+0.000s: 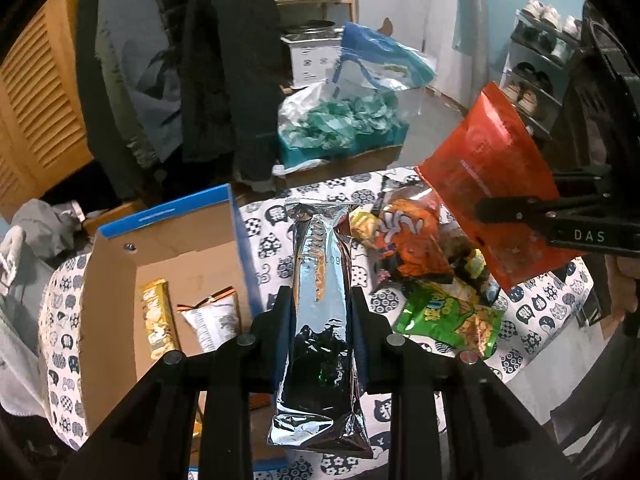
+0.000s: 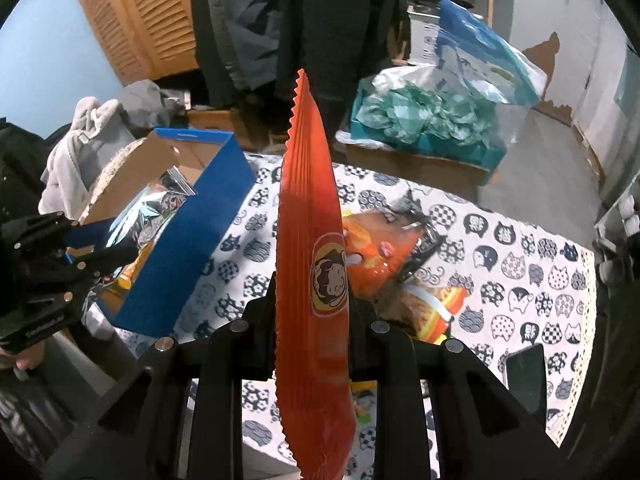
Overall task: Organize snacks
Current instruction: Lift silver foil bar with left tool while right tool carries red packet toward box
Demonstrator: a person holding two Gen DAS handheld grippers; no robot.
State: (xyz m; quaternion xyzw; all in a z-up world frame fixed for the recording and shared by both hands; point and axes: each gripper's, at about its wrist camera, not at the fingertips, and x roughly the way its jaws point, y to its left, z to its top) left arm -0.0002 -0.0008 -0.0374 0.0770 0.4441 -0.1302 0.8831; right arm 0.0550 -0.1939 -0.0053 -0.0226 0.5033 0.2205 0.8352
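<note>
Snacks held in both grippers over cat-print cloth [image 1: 540, 312].

L gripper [image 1: 320, 300] clamped on silver foil pack [image 1: 320, 320], long axis running straight ahead between the fingers, far end over the cloth. Blue-edged box [image 1: 168, 248] just to its left, w/ gold bar [image 1: 158, 320] inside. Loose snack pile [image 1: 420, 248] ahead-right. R gripper [image 2: 314, 300] pinches orange pouch [image 2: 316, 280], edge-on, serrated end pointing up and away.
</note>
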